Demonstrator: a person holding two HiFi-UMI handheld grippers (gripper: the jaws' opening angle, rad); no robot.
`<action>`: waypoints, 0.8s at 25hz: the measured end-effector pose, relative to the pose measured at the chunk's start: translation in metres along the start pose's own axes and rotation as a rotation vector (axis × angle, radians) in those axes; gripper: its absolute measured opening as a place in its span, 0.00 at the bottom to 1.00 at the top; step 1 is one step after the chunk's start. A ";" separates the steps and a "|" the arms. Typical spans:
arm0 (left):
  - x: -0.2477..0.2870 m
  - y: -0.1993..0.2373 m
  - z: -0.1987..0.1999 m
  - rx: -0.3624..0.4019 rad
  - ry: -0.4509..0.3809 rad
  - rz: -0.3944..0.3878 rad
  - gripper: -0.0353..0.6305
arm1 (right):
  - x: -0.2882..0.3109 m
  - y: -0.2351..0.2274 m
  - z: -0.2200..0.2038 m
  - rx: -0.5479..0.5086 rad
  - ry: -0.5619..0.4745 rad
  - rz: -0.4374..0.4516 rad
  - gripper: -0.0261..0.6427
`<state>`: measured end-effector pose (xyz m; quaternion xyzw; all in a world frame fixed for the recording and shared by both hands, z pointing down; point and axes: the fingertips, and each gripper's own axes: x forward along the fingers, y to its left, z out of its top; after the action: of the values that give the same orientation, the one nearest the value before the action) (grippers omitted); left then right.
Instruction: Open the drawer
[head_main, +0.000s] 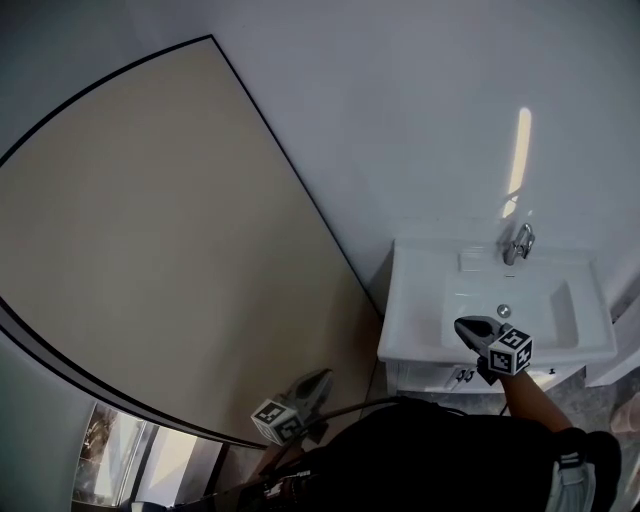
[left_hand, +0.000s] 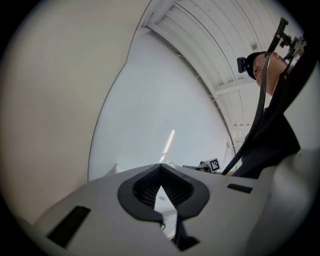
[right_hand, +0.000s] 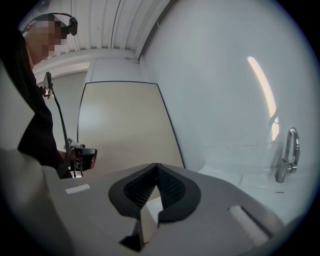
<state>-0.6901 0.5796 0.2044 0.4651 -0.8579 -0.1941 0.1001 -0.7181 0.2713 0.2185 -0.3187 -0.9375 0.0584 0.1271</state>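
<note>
Head view: right gripper (head_main: 466, 328) hovers over the front rim of the sink (head_main: 592, 335), jaws closed on nothing. The drawer (head_main: 428, 378) sits just under that rim, its knobs (head_main: 462, 376) below the gripper. Left gripper (head_main: 318, 381) hangs well apart, near a beige door (head_main: 150, 250), jaws likewise closed and empty.

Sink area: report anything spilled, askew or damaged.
Nothing stands out. The sink looks clean and bare, the faucet stands upright at its back edge, and the drawer front below it appears closed and undamaged.
</note>
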 end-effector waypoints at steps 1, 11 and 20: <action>0.012 0.002 0.003 0.000 -0.014 0.010 0.05 | 0.005 -0.010 0.005 -0.011 0.001 0.018 0.04; 0.120 -0.019 0.004 0.008 -0.077 0.101 0.05 | -0.002 -0.117 0.036 -0.055 0.010 0.126 0.04; 0.161 -0.022 -0.001 0.007 -0.032 0.124 0.05 | 0.005 -0.153 0.030 -0.043 0.021 0.164 0.04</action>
<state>-0.7609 0.4337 0.1944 0.4084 -0.8872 -0.1918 0.0965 -0.8193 0.1524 0.2199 -0.3976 -0.9079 0.0452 0.1250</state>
